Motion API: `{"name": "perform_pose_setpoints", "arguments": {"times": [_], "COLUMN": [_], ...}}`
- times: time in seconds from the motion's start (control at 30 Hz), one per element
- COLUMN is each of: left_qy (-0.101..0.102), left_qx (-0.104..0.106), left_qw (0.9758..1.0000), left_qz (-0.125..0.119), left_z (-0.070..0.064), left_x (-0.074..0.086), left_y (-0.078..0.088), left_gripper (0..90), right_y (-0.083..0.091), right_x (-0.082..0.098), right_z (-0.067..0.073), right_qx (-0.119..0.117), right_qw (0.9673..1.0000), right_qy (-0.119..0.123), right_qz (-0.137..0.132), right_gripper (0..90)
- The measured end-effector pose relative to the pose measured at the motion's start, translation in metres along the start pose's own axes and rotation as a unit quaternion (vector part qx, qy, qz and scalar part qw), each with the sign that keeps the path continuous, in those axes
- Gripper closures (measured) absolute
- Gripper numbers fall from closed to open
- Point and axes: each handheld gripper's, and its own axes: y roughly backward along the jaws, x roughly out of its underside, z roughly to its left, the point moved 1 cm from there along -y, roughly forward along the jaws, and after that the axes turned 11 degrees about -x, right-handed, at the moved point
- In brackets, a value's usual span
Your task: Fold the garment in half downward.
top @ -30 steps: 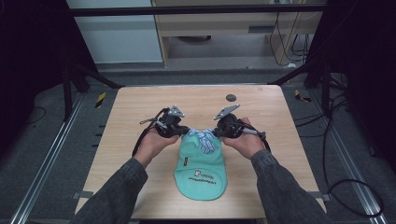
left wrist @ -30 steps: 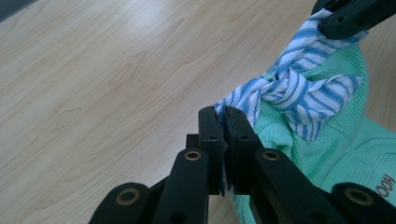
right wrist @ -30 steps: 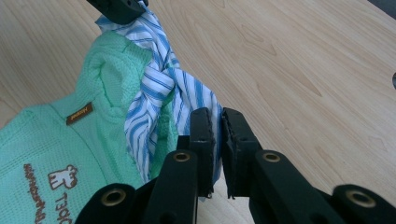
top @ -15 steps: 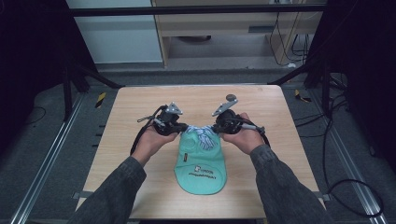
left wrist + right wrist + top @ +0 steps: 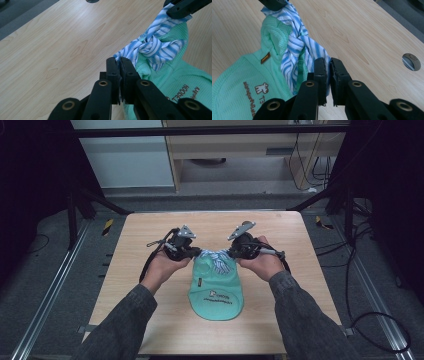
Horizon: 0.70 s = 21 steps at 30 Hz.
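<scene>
Tabletop [image 5: 150, 320]: pale wood, carrying everything; the work sits near its middle
Bib [image 5: 216, 289]: mint-green knit bib lying flat, printed logo toward the person, neck end pointing away so its ties are within reach of both hands
Ties [image 5: 152, 47]: blue-and-white striped straps crossed into a loose knot at the bib's neck, one end running out to each side, apparently ready for tightening
Left claw [image 5: 119, 65]: closed tight on the left strap end, held low beside the bib
Right claw [image 5: 327, 65]: clamped on the right strap end, opposite, so the pull stays even
</scene>
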Motion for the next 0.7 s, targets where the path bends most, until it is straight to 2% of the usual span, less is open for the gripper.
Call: {"name": "perform_pose_setpoints", "arguments": {"times": [0.27,0.4,0.57,0.7], "left_qy": [0.004,0.007,0.006,0.007], "left_qx": [-0.009,-0.011,-0.013,-0.012], "left_qw": [0.9999,0.9999,0.9999,0.9999], "left_qz": [-0.008,-0.007,-0.005,-0.003], "left_z": [0.0034,0.0039,0.0038,0.0065], "left_x": [-0.0041,-0.0029,-0.0015,-0.0036], "left_y": [0.0005,-0.0004,-0.0021,-0.0039], "left_gripper": [86.7,86.6,86.6,86.6], "right_y": [-0.0002,-0.0022,-0.0049,-0.0057], "right_x": [-0.0043,-0.0049,-0.0050,-0.0058], "right_z": [-0.0056,-0.0063,-0.0046,-0.0070], "right_qx": [0.008,0.009,0.013,0.013], "right_qw": [1.0000,1.0000,0.9999,0.9999], "right_qy": [0.001,-0.001,0.009,0.006], "right_qz": [-0.004,-0.005,-0.001,-0.004], "right_gripper": [83.8,83.8,83.9,83.9]}}
